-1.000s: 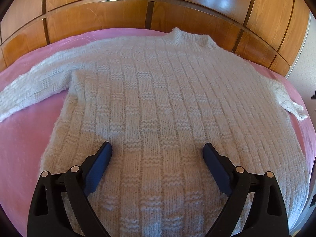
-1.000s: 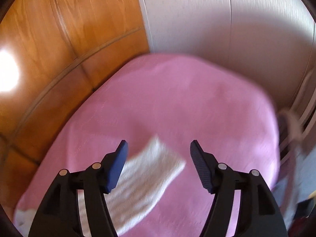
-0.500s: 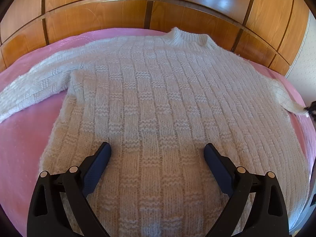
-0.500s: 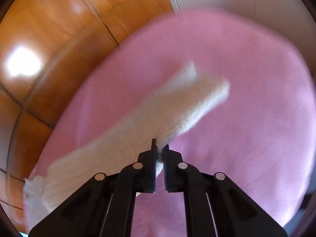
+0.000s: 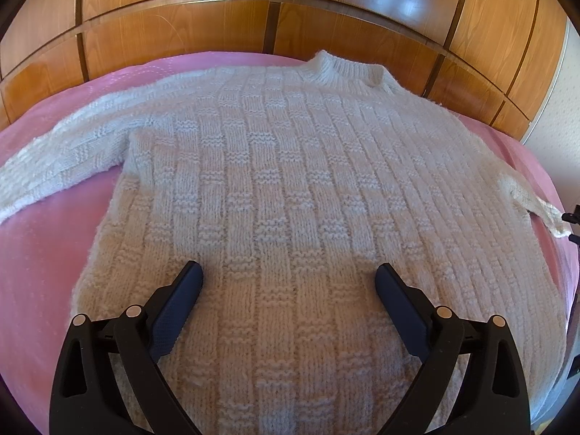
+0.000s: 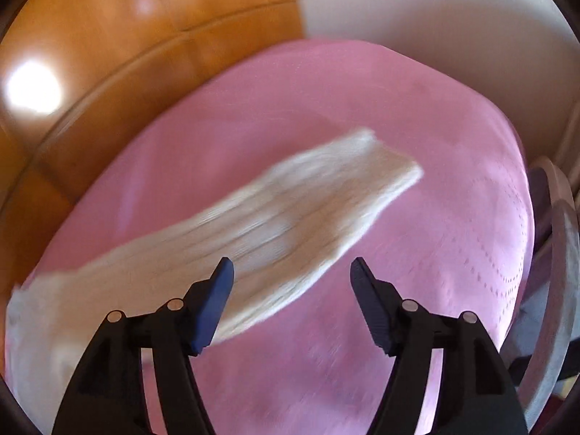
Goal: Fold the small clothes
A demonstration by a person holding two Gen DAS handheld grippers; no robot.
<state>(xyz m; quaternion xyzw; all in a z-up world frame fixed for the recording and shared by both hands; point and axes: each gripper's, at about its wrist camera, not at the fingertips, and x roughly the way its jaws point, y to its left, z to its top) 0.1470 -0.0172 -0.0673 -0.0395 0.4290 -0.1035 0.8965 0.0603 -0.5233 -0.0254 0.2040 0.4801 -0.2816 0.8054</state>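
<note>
A cream knitted sweater (image 5: 290, 188) lies flat, front up, on the pink bed cover (image 5: 47, 253), collar at the far side. My left gripper (image 5: 288, 275) hovers open over its lower body, nothing between the fingers. In the right wrist view the sweater's right sleeve (image 6: 290, 217) lies stretched out on the cover (image 6: 435, 199), blurred by motion. My right gripper (image 6: 291, 268) hangs just above the sleeve's near edge; its jaws are opening and stand wide apart, the pads clear of the knit. The cuff (image 5: 543, 210) shows at the far right of the left wrist view.
Glossy wooden panels (image 5: 290, 18) rise behind the bed. A white wall (image 6: 435, 18) stands at the right corner. A grey curved piece of furniture (image 6: 558, 235) sits beyond the bed's right edge. Bare pink cover surrounds the sleeve.
The right gripper shut on the sleeve near its cuff, moved with it, and has let go; the sleeve now lies straighter on the cover. The left gripper has stayed still.
</note>
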